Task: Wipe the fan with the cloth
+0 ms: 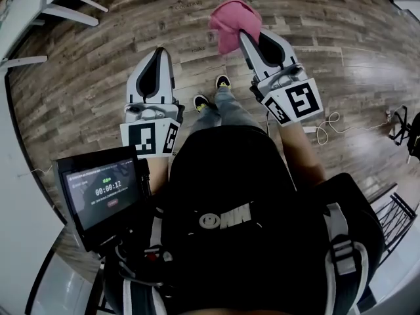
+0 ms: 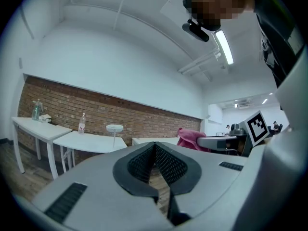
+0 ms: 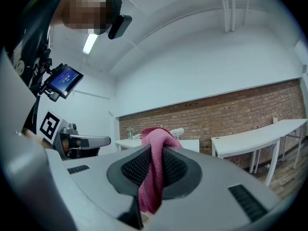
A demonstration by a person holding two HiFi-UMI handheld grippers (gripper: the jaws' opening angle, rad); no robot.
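A small white fan [image 2: 114, 128] stands on a white table [image 2: 91, 142] by the brick wall; in the right gripper view the fan [image 3: 177, 131] peeks out just behind the cloth. My right gripper [image 1: 245, 38] is shut on a pink cloth [image 1: 231, 20], which bunches above the jaws and hangs down between them [image 3: 155, 172]. My left gripper [image 1: 159, 52] is shut with nothing in it, its pads [image 2: 144, 162] meeting. Both grippers are held in the air over the floor, well short of the fan. From the left gripper view the cloth [image 2: 187, 137] shows at the right.
Several white tables line the brick wall [image 2: 36, 129] [image 3: 255, 138]. A bottle [image 2: 82, 122] stands on one near the fan. A monitor [image 1: 98, 192] hangs at my left hip. A white cable [image 1: 328, 126] lies on the wood floor; my shoes [image 1: 223, 82] show below.
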